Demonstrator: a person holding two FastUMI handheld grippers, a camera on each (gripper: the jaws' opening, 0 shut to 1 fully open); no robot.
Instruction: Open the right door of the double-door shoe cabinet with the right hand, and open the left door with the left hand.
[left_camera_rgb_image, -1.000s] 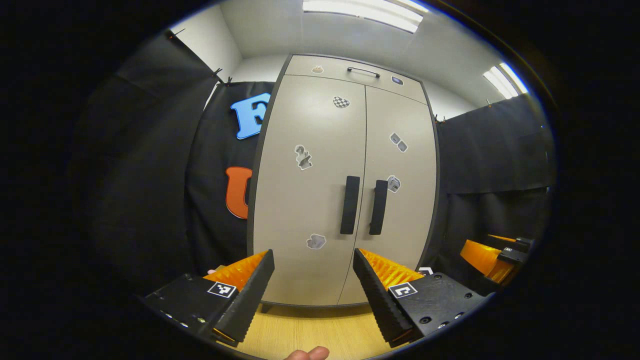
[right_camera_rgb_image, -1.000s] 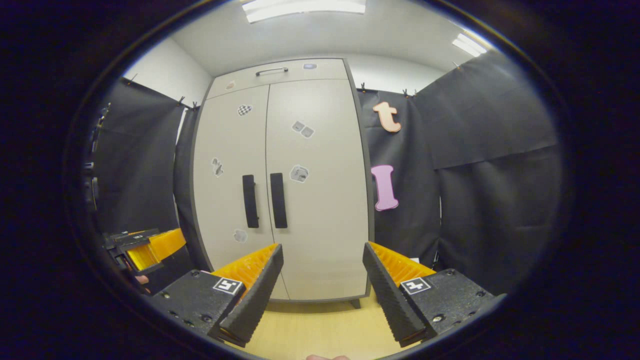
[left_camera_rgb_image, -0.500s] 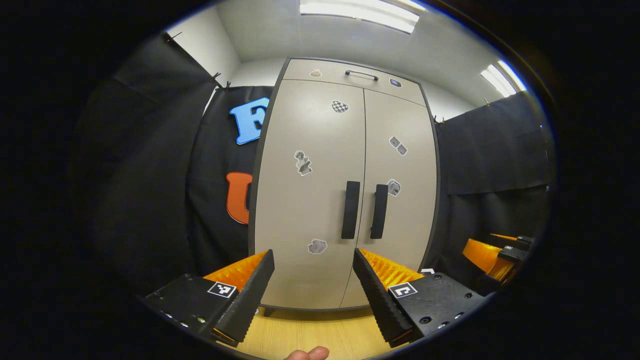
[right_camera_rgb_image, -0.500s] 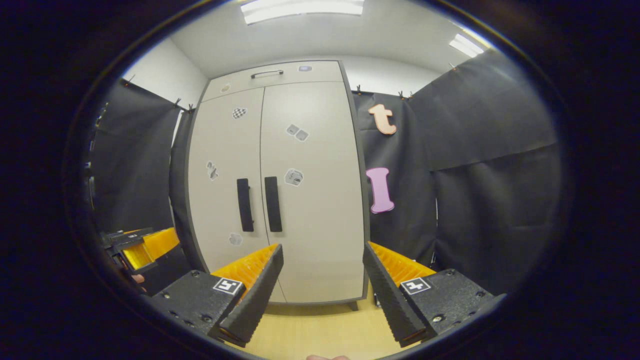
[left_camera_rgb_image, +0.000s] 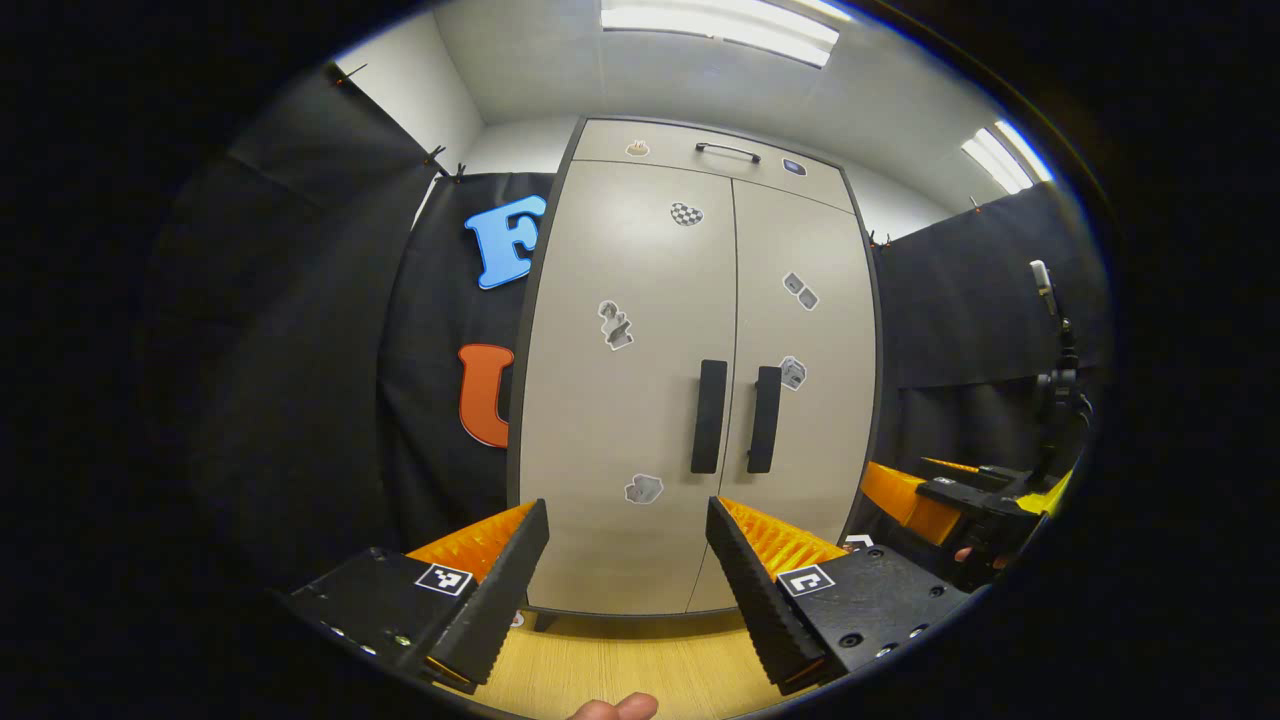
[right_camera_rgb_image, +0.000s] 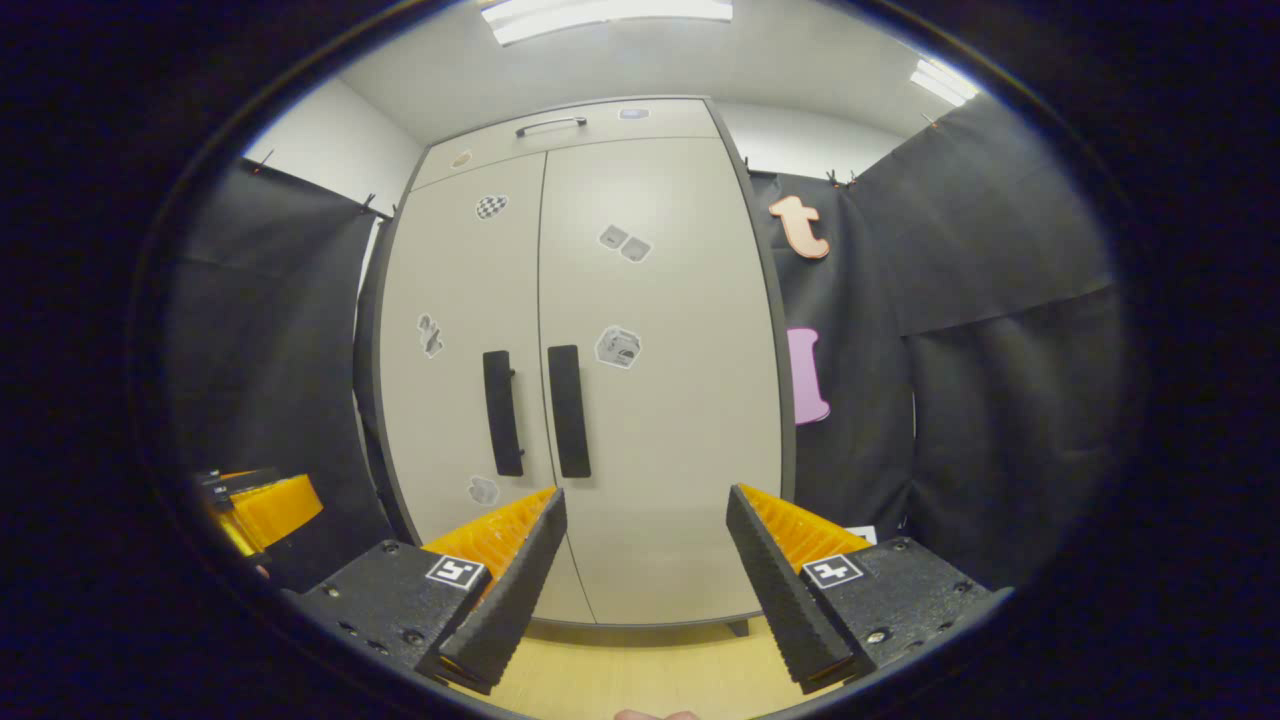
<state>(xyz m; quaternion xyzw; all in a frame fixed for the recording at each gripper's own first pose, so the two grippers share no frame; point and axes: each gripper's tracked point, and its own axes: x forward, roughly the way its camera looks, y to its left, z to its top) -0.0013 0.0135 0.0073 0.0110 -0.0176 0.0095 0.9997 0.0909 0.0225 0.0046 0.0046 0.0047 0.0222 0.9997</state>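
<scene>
Two doors (right_camera_rgb_image: 560, 380) shut, beyond open tongs (right_camera_rgb_image: 640, 560)

No legible text stands on the cabinet (left_camera_rgb_image: 640, 400); its stickers (right_camera_rgb_image: 618, 346) are too small to read. The square markers (left_camera_rgb_image: 443, 578) on the gripper fingers carry only black-and-white patterns.

Shoe cabinet (left_camera_rgb_image: 690, 330), both doors closed, frame centre.
Left gripper (left_camera_rgb_image: 628, 520) at bottom, fingers spread, gripping nothing, apart from the two black handles (left_camera_rgb_image: 709, 416). Right gripper (left_camera_rgb_image: 945, 495) at lower right edge.
</scene>
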